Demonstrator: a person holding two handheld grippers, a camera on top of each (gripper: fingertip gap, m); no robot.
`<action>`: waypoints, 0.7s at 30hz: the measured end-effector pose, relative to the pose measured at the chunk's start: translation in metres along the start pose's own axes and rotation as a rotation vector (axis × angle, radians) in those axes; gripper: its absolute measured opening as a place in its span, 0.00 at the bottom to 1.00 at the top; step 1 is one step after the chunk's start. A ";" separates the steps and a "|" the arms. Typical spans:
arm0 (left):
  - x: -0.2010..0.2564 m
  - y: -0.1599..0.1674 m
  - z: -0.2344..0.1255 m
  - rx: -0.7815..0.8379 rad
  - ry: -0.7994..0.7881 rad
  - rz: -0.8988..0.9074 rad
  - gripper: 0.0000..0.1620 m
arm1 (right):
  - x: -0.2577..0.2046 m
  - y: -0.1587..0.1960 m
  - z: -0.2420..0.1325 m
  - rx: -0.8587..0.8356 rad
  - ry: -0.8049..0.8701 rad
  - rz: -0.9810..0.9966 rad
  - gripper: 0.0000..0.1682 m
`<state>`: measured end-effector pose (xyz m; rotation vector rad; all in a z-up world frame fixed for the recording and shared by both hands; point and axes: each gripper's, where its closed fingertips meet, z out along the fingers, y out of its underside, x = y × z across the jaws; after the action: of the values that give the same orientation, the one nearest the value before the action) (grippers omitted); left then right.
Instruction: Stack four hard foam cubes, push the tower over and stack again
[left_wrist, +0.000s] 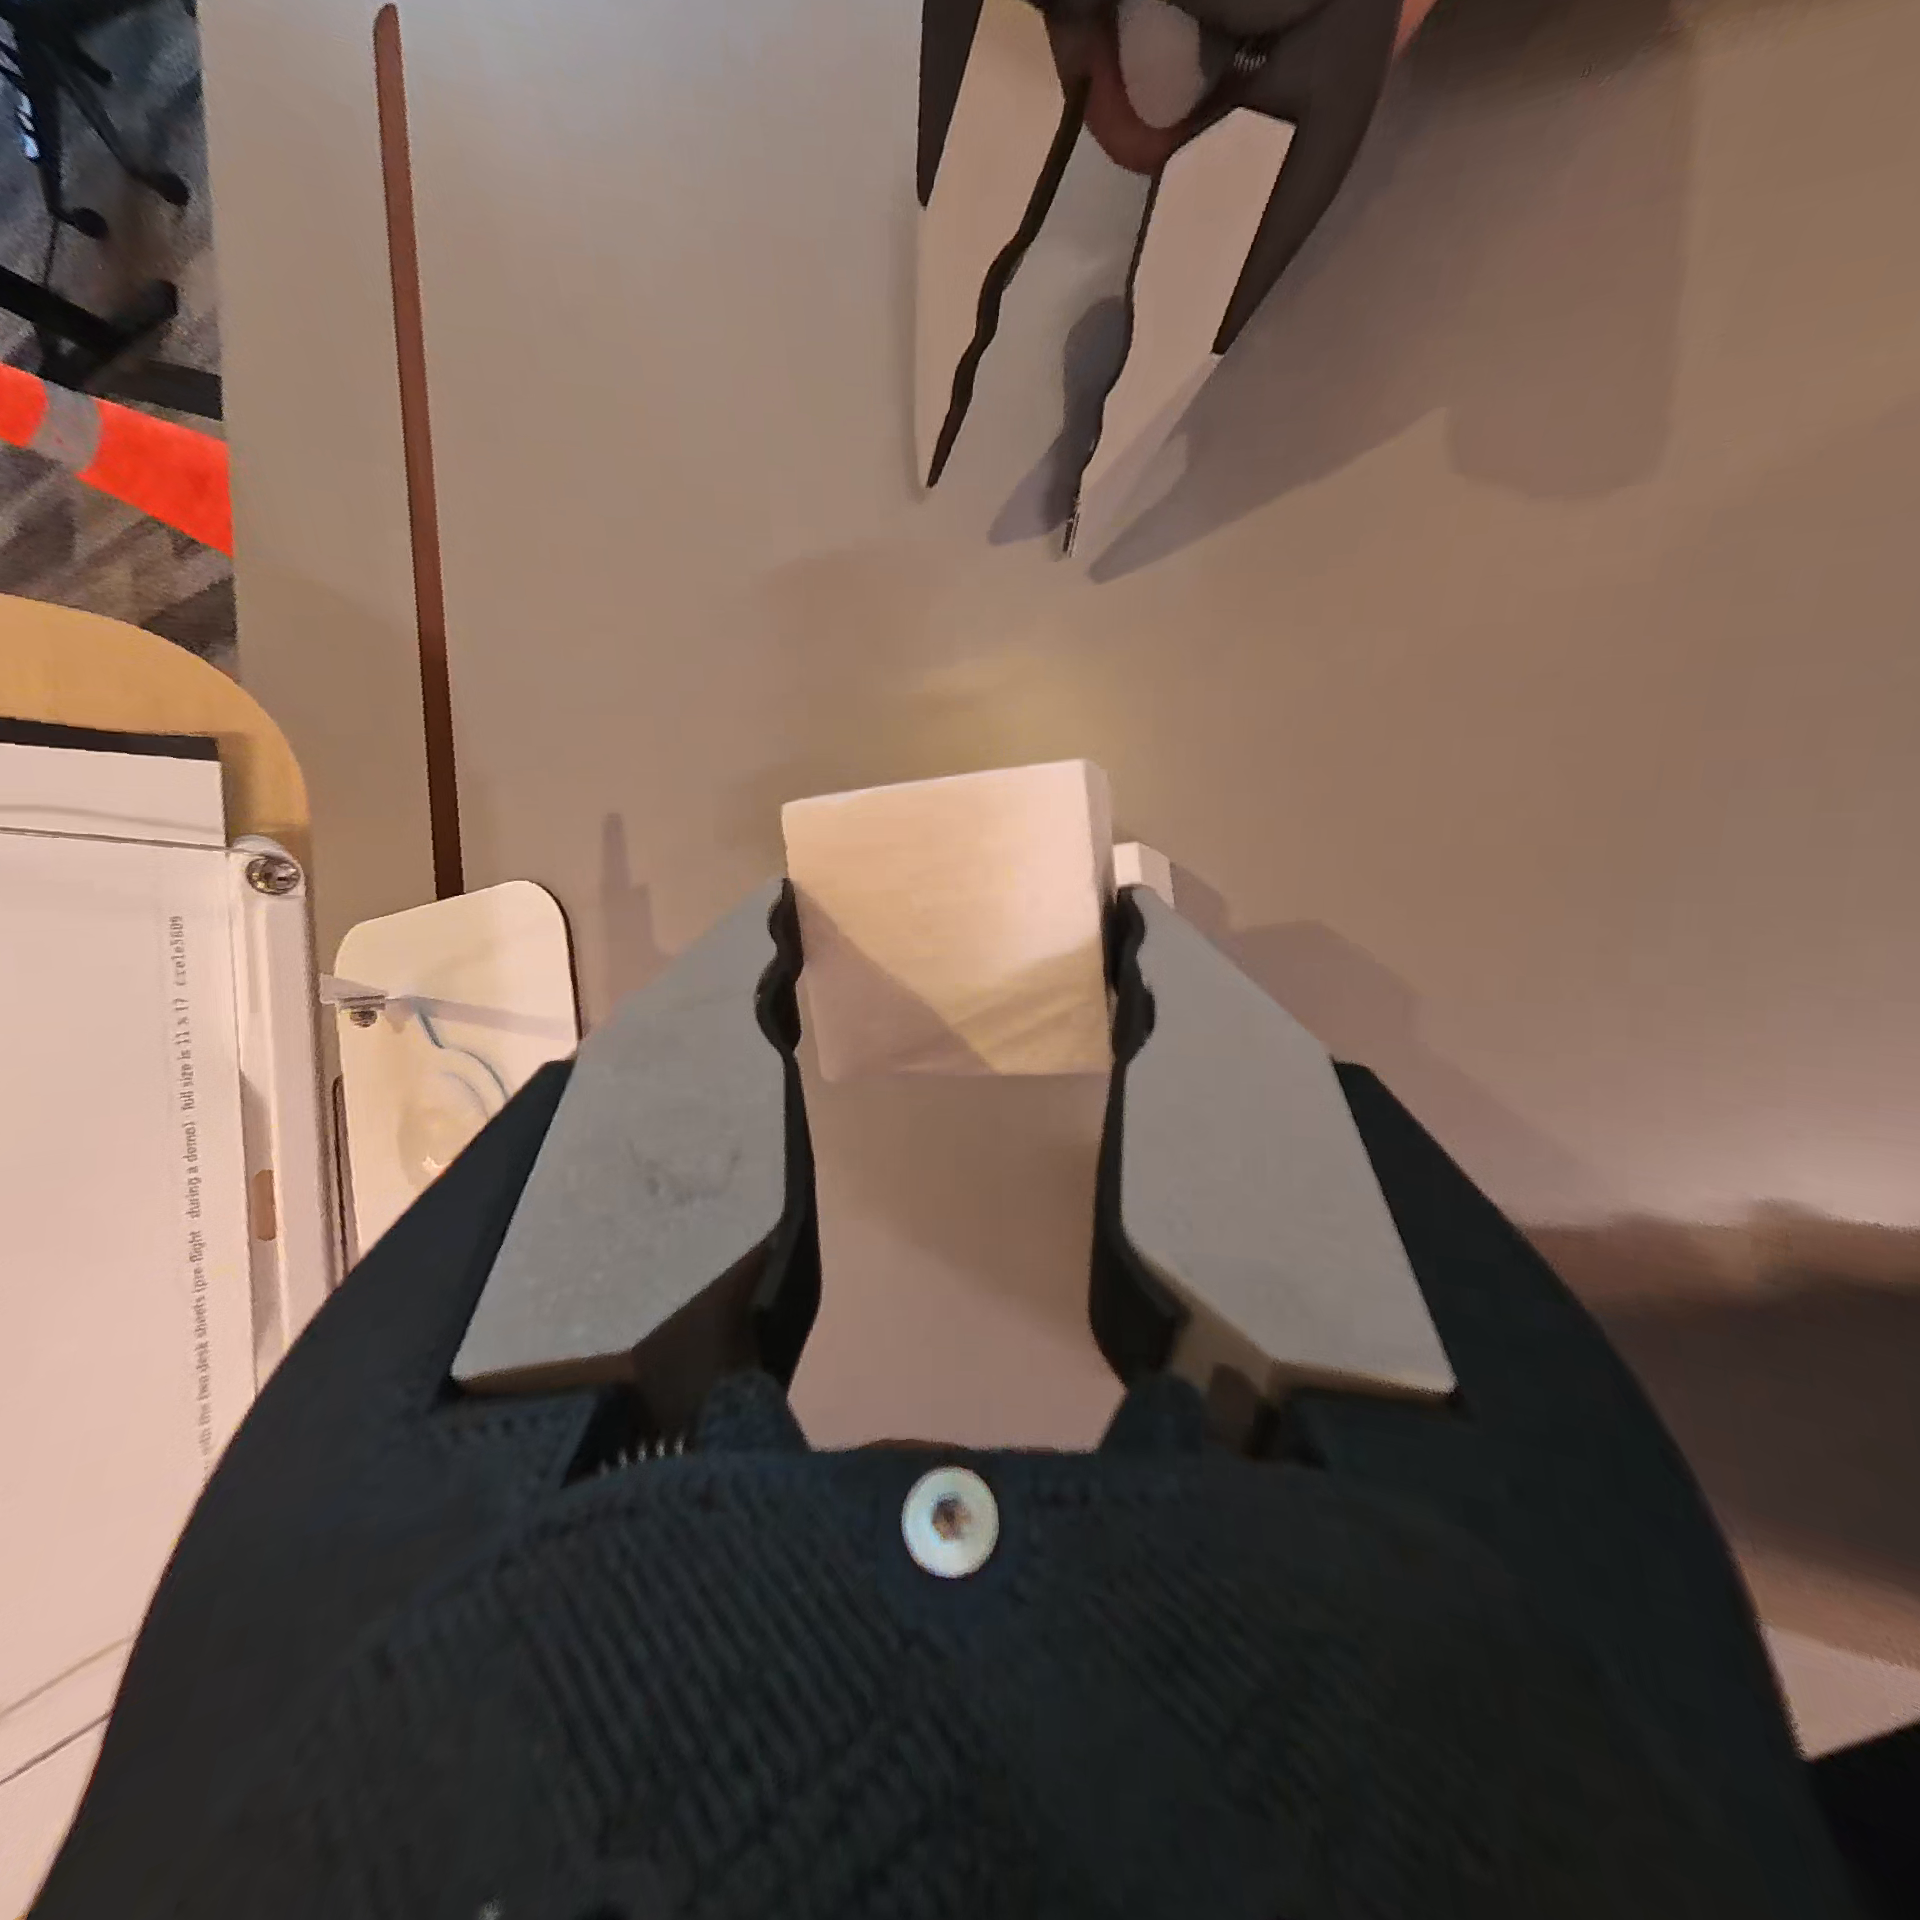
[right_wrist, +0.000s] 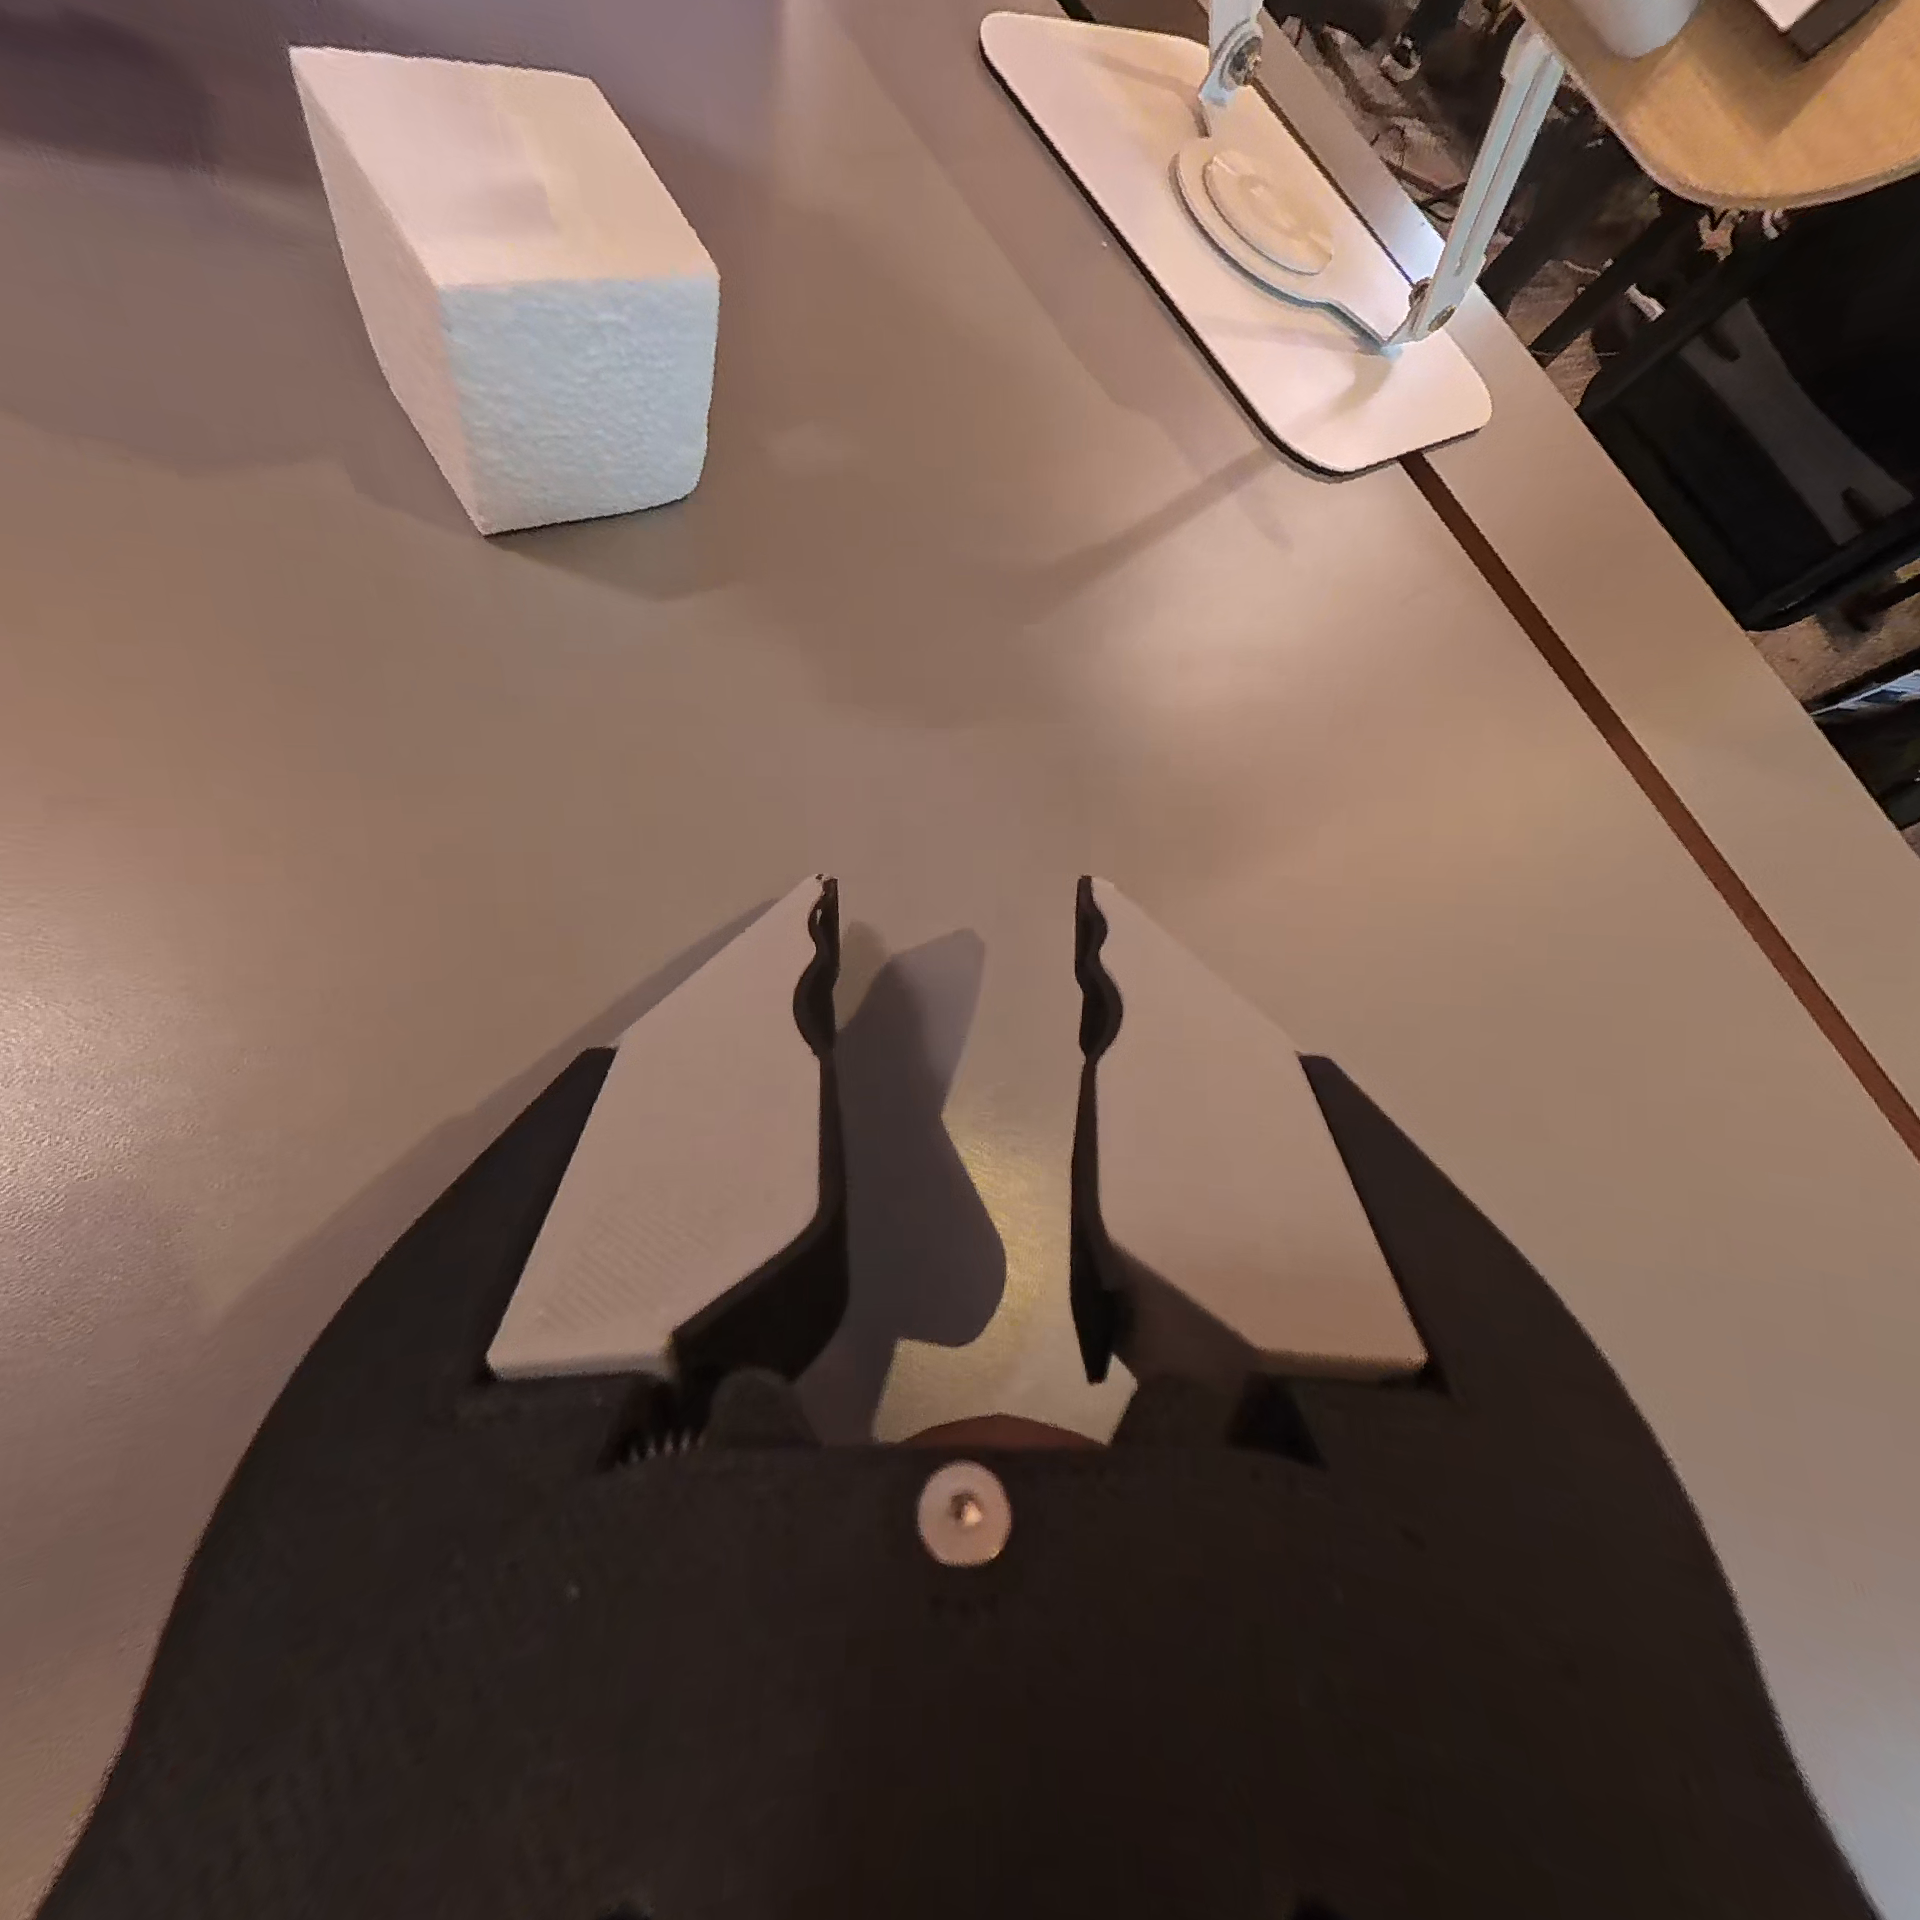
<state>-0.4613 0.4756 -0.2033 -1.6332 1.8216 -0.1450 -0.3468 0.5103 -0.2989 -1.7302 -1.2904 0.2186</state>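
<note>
One white foam cube (left_wrist: 951, 925) sat clamped between the left gripper (left_wrist: 951, 971) fingers, above the grey worktop (left_wrist: 1455, 831); another cube (right_wrist: 509, 281) lay free ahead of the right gripper (right_wrist: 954, 940), whose fingers were spread and empty. Light, stiff, grainy: probably best pinched across flat opposite faces.

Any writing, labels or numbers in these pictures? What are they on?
One line of small print runs along the white sheet at the left of the left wrist view; its wording is not repeated here.
None shows on the held foam cube, the loose foam cube or the table.
</note>
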 end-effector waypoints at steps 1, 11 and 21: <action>0.000 0.002 0.003 -0.008 0.004 -0.002 0.36 | -0.001 0.000 0.000 0.000 -0.001 -0.005 0.26; 0.010 0.021 0.030 -0.133 0.088 -0.036 0.36 | -0.001 0.001 0.001 -0.010 0.004 -0.013 0.26; 0.012 0.031 0.035 -0.190 0.095 -0.066 0.36 | -0.002 0.002 0.002 -0.017 0.004 -0.018 0.26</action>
<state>-0.4681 0.4832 -0.2498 -1.8476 1.9021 -0.0823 -0.3468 0.5099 -0.3021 -1.7321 -1.3073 0.1943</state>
